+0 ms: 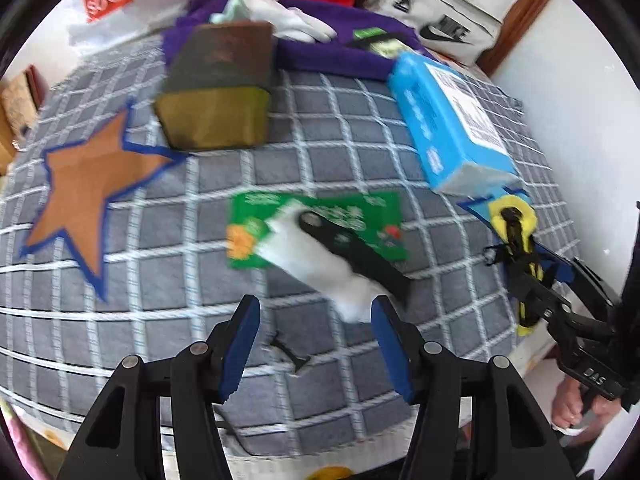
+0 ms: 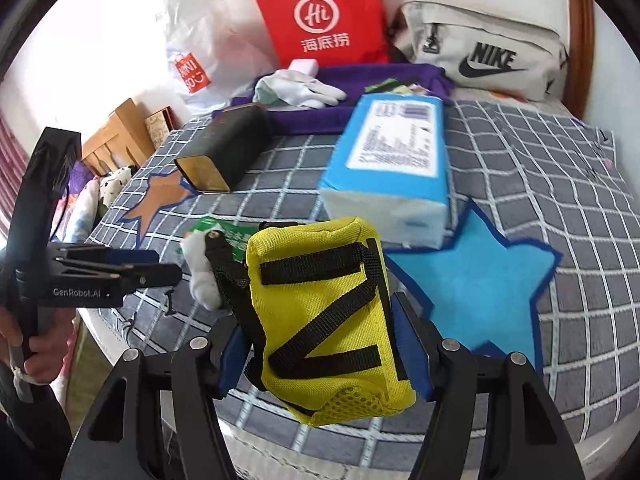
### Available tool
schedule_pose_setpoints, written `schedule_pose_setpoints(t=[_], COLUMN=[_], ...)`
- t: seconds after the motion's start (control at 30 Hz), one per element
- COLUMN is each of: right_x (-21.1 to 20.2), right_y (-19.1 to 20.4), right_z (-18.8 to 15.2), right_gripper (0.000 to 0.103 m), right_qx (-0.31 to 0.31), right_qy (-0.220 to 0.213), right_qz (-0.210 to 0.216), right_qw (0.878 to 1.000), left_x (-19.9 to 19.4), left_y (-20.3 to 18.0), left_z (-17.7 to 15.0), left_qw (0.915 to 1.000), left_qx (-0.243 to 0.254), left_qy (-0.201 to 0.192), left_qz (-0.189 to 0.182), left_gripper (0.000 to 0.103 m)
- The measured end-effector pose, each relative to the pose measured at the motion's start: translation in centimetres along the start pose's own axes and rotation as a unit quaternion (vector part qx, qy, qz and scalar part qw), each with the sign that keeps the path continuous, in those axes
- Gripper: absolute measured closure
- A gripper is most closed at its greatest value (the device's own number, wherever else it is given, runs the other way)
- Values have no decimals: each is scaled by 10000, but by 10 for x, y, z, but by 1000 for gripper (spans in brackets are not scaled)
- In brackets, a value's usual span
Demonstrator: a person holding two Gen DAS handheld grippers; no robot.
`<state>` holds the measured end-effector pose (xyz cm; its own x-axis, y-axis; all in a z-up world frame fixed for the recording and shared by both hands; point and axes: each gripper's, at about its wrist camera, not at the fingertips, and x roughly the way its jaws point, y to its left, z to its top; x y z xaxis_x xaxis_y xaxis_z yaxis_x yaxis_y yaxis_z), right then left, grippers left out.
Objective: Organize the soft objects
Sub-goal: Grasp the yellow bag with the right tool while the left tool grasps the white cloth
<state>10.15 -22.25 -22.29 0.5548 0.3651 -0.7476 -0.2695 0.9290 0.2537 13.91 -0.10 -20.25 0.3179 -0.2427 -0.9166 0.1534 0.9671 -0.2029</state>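
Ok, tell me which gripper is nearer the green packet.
Left. The left gripper hovers just short of the green packet; the right gripper, clamping the yellow pouch, is off to its side.

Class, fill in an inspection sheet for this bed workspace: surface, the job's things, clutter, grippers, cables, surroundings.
Surface: grey checked bedcover with an orange star and a blue star.
Job's things: yellow pouch; white fluffy thing on a green packet; tissue pack; white glove.
Clutter: dark box, purple cloth.
Grippers: right gripper shut on the pouch; left gripper open, nothing between its fingers.
Cables: nothing seen.
Surroundings: red bag, grey bag.
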Motion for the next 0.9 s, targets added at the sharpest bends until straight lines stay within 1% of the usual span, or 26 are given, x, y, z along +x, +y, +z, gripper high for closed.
schedule_pose_setpoints(t=[0.17, 0.23, 0.27, 0.3, 0.33, 0.4, 0.43, 0.47, 0.5, 0.63, 0.73, 0.8, 0.83, 0.9], right_x=[3, 7, 8, 11, 14, 21, 24, 28, 29, 31, 33, 34, 34, 35], right_y=[-10, -11, -11, -12, -11, -11, -11, -11, -11, -11, -12, -11, -10, -9], right_z=[-5, -8, -9, -10, -12, -13, -14, -15, -16, -16, -16, -16, -16, -16], right_gripper=[38, 38, 38, 38, 38, 36, 36, 36, 33, 30, 29, 28, 28, 27], right_qx=[91, 105, 113, 124, 117, 53, 23, 6, -5, -115, -89, -102, -121, -149], right_qy=[26, 52, 64, 87, 118, 197, 242, 271, 264, 295, 317, 336, 336, 341], right_qz=[-99, -127, -126, -119, -117, -124, -150, -179, -191, -220, -210, -226, -239, -258], right_qw=[9999, 9999, 9998, 9998, 9998, 9997, 9996, 9995, 9995, 9993, 9992, 9991, 9991, 9990], left_x=[10, 17, 20, 23, 24, 24, 24, 24, 22, 9, 8, 15, 18, 23], left_y=[-7, -7, -8, -8, -9, -11, -11, -11, -11, -3, 5, 8, 8, 7], left_z=[1, 2, 2, 2, 2, 2, 3, 3, 4, 7, 11, 12, 11, 12], left_qw=[9997, 9995, 9994, 9995, 9996, 9996, 9994, 9995, 9996, 9999, 9997, 9996, 9995, 9995], left_qx=[-148, -225, -243, -263, -252, -168, -154, -135, -107, -45, -117, -159, -188, -215], left_qy=[-2, 64, 107, 119, 47, 4, 13, -1, -13, -112, -32, 80, 116, 156], left_qz=[-170, -209, -204, -154, -132, -209, -295, -295, -278, 45, 195, 238, 214, 164], left_gripper=[48, 51, 58, 62, 63, 76, 76, 78, 79, 79, 79, 76, 74, 63])
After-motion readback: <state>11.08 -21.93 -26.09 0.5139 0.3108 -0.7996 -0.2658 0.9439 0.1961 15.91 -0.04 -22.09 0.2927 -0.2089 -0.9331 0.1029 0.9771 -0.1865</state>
